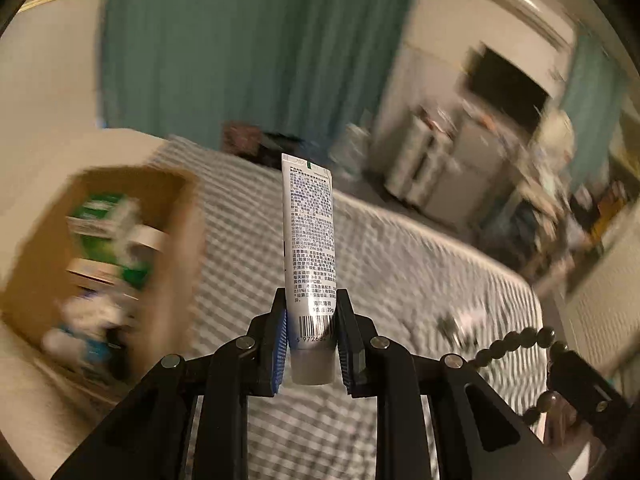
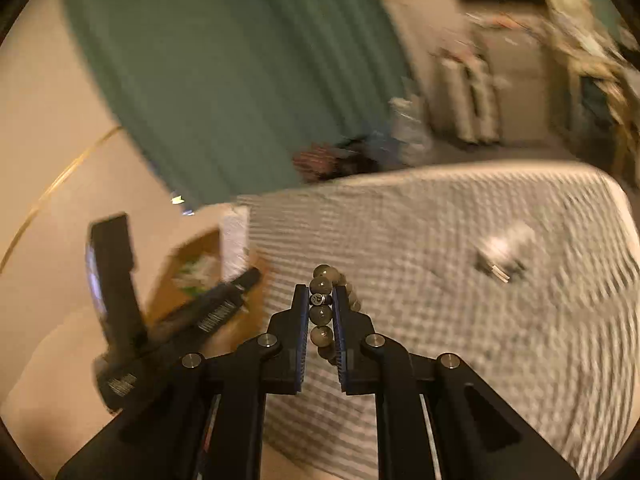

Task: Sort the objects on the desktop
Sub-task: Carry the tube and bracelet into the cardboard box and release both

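A small white tube (image 1: pixel 310 240) with tiny dark print and a barcode is held upright above the checked cloth (image 1: pixel 400 280), its flat sealed end up and its cap end down. A string of round dark beads (image 2: pixel 322 312) is pinched above the same cloth. A brown cardboard box (image 1: pixel 176 240) is seen at the cloth's left edge, with green and white packs inside, and a small blurred thing (image 2: pixel 502 252) lies on the cloth.

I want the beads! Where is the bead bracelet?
The bead bracelet is pinched in the right tool, above the checked cloth; in the left view it dangles at lower right.
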A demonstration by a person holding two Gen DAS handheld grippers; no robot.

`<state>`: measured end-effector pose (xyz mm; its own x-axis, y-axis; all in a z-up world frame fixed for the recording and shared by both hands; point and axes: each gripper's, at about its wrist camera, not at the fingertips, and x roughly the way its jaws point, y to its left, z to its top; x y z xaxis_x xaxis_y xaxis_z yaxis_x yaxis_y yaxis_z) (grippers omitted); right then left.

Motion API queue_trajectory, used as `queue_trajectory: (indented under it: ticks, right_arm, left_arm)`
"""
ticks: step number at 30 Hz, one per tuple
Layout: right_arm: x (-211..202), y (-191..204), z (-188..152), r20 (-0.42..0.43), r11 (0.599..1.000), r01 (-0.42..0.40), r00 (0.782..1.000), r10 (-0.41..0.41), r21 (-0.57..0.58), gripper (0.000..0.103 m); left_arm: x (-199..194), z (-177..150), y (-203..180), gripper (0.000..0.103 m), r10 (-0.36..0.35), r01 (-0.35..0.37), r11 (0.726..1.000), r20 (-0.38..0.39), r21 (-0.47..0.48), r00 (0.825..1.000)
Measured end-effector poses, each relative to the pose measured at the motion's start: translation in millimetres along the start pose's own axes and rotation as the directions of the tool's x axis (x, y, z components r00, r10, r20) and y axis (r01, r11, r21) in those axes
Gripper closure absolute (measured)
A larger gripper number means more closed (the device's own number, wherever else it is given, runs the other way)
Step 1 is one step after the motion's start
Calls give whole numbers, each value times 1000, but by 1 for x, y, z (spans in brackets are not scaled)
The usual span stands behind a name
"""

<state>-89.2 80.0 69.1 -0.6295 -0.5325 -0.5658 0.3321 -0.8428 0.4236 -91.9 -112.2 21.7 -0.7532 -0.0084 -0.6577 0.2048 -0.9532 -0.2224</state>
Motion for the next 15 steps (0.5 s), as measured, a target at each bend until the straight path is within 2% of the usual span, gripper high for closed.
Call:
queue_trajectory:
  ticks: [3, 6, 9, 13, 14, 15]
  right_arm:
    - [28, 62, 25, -31, 992, -91, 996, 89, -90, 92]
    - [73, 111, 38, -87, 975, -171, 983, 159, -144, 92]
    - [128, 147, 36, -157, 962, -223, 967, 199, -155, 92]
    - [191, 176, 23, -229, 958, -248, 950, 212, -143, 91]
    - [196, 178, 21, -233, 959, -243, 950, 206, -142, 91]
    - [204, 179, 22, -229, 960, -231, 954, 192, -155, 90]
  left_arm:
    - [-13, 23, 57, 82, 89, -88, 994, 16, -71, 996]
    - [-11, 30, 118, 81, 197, -197, 971, -9, -138, 980]
    - [-3, 26, 158, 82, 260, -262, 942, -37, -209, 965]
    - [17, 18, 182, 81, 288, -305, 920, -102, -245, 952]
    - [21, 17, 183, 77, 295, -315, 916, -113, -249, 949]
    - [24, 17, 184, 63, 309, -331, 910, -123, -250, 943]
